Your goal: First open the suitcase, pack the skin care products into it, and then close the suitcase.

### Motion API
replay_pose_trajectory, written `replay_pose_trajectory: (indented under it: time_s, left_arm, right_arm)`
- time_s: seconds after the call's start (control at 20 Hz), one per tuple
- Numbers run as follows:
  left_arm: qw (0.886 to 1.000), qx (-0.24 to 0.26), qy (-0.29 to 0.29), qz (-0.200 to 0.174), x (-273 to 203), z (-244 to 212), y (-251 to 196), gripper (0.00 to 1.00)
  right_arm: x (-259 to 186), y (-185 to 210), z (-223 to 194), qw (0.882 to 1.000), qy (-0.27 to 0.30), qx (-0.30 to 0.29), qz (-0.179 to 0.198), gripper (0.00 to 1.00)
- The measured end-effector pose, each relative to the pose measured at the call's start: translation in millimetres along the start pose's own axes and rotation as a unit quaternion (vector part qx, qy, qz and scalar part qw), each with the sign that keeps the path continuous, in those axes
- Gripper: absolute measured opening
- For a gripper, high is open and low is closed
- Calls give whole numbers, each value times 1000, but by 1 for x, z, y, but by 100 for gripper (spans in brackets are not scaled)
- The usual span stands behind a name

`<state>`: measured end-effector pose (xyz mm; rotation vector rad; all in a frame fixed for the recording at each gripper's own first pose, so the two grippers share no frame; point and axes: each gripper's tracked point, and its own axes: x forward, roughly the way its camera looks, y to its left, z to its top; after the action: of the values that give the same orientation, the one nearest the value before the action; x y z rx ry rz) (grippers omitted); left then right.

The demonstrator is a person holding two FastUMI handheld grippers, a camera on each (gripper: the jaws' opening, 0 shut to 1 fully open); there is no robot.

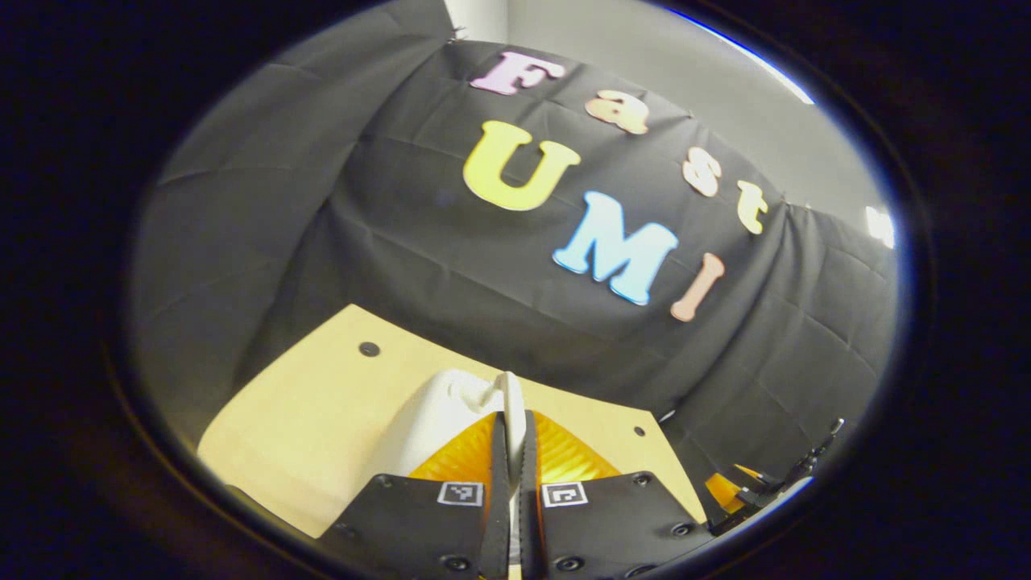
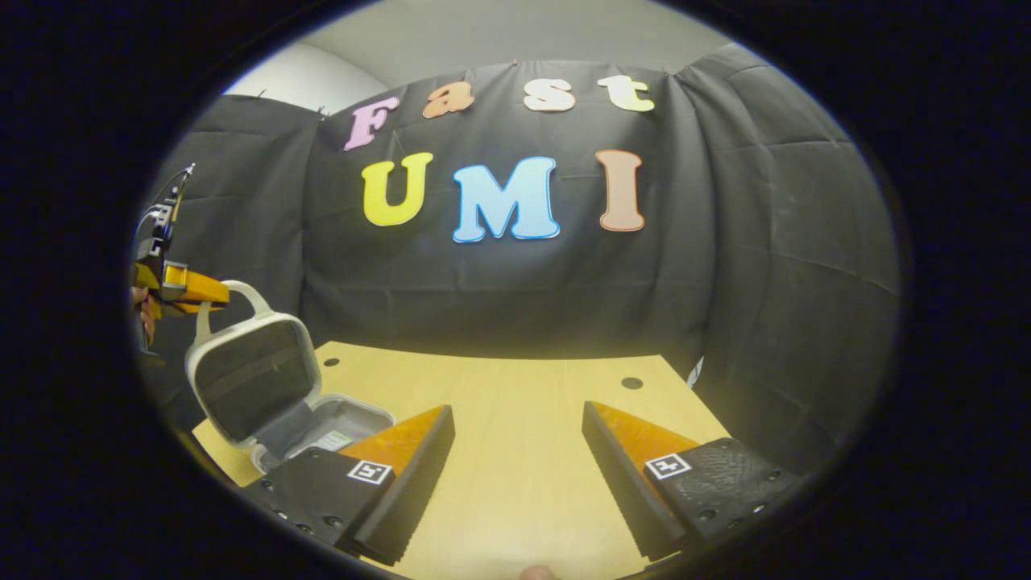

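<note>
A small white suitcase (image 2: 270,387) stands open at the table's left edge in the right gripper view, its dark-lined lid (image 2: 254,374) raised upright. A pale flat item (image 2: 326,441) lies in its grey base. In that view my left gripper (image 2: 193,288), held by a hand, grips the lid's white handle (image 2: 242,294) from the left. In the left gripper view my left gripper (image 1: 514,419) is shut on the thin white handle (image 1: 512,391), with the white shell (image 1: 435,411) below it. My right gripper (image 2: 515,415) hovers open above the table, nothing between its fingers.
The light wooden table (image 2: 515,379) has small dark holes (image 2: 631,383) near its back corners. Black cloth walls close in behind and on both sides. Part of the right gripper (image 1: 753,483) shows low at the right in the left gripper view.
</note>
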<state>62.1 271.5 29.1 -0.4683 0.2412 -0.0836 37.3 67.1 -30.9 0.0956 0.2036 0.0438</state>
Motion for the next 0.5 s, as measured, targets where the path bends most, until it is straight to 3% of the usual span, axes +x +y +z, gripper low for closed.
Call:
replay_pose_trajectory:
  time_s: [0.35, 0.5]
  left_arm:
    - [992, 110, 62, 13, 66, -167, -108, 12]
    - [985, 139, 98, 25, 97, -233, -118, 13]
  right_arm:
    - [-13, -52, -26, 999, 12, -14, 42, 98]
    - [-19, -72, -32, 999, 23, -9, 47, 98]
